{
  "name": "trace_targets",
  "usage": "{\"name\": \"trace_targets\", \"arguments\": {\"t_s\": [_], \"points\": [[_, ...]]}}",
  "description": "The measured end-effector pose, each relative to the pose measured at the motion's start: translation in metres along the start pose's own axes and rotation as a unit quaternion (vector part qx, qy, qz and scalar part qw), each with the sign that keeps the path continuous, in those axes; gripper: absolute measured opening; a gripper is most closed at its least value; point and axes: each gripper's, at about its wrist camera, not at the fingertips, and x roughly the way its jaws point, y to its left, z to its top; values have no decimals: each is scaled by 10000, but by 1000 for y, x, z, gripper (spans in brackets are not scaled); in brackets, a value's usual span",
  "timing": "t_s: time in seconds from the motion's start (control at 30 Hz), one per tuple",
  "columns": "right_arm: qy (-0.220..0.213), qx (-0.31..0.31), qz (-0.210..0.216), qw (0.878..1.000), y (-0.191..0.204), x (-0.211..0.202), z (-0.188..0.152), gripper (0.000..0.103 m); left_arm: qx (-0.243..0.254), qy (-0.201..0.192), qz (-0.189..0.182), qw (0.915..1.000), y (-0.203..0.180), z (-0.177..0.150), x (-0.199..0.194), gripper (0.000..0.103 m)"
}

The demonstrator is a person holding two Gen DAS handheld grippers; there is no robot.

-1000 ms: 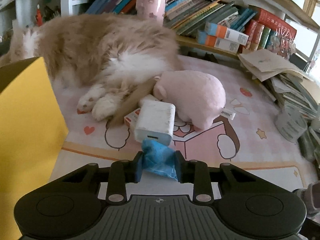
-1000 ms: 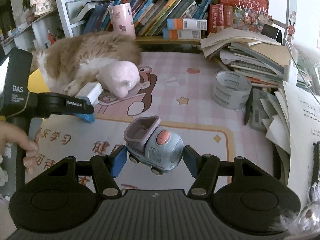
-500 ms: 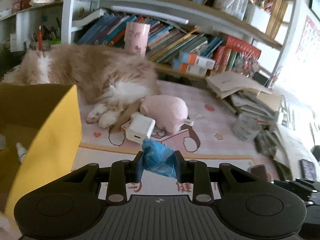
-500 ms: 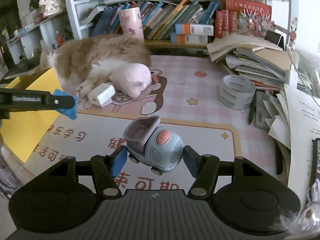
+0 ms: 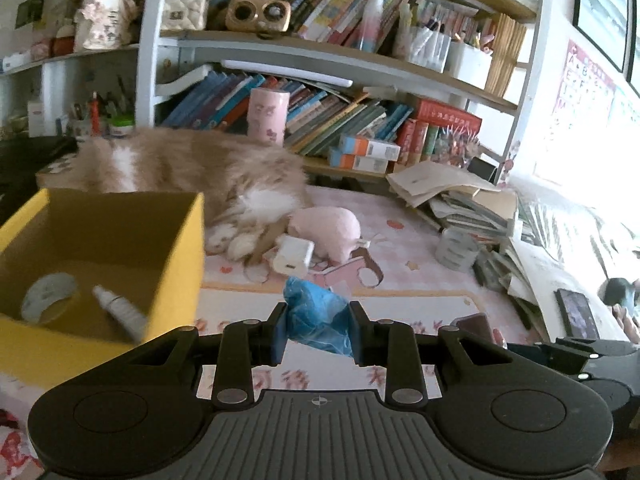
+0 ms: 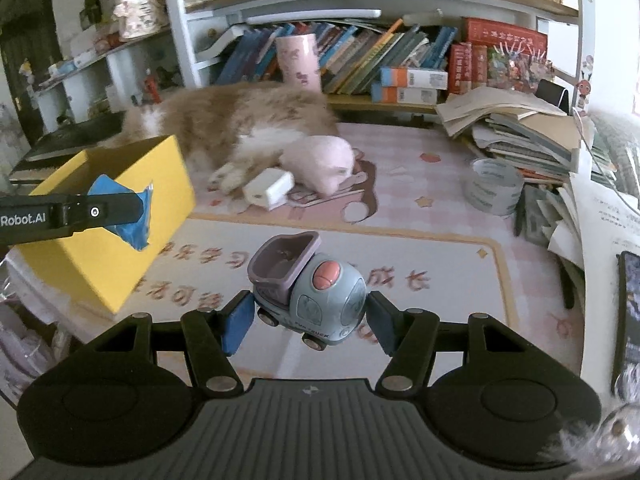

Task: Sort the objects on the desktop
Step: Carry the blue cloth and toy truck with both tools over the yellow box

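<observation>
My left gripper (image 5: pixel 318 330) is shut on a crumpled blue packet (image 5: pixel 316 316) and holds it in the air, to the right of the open yellow box (image 5: pixel 182 264). The box holds a tape roll (image 5: pixel 48 296) and a small white bottle (image 5: pixel 120 312). In the right wrist view the left gripper (image 6: pixel 120 210) with the blue packet (image 6: pixel 128 216) is in front of the yellow box (image 6: pixel 120 256). My right gripper (image 6: pixel 310 320) is shut on a blue-grey toy truck (image 6: pixel 308 292), held above the mat.
A cat (image 5: pixel 192 168) lies at the back of the mat, next to a pink plush pig (image 5: pixel 328 232) and a white charger (image 5: pixel 292 258). A grey tape roll (image 6: pixel 494 192), book stacks (image 6: pixel 520 132) and papers fill the right side. Shelves (image 5: pixel 320 56) stand behind.
My left gripper has risen and pulled back with the blue packet, so the inside of the yellow box now shows. My right gripper has lifted the truck a little.
</observation>
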Motion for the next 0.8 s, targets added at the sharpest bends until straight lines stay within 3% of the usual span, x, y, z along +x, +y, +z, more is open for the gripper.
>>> {"name": "trace_targets", "arguments": {"t_s": [0.47, 0.8], "points": [[222, -277, 341, 9988, 93, -29, -34, 59, -277, 319, 107, 9991, 52, -58, -81, 29], [292, -527, 552, 9967, 156, -45, -57, 59, -223, 400, 170, 9988, 83, -80, -121, 29]]}}
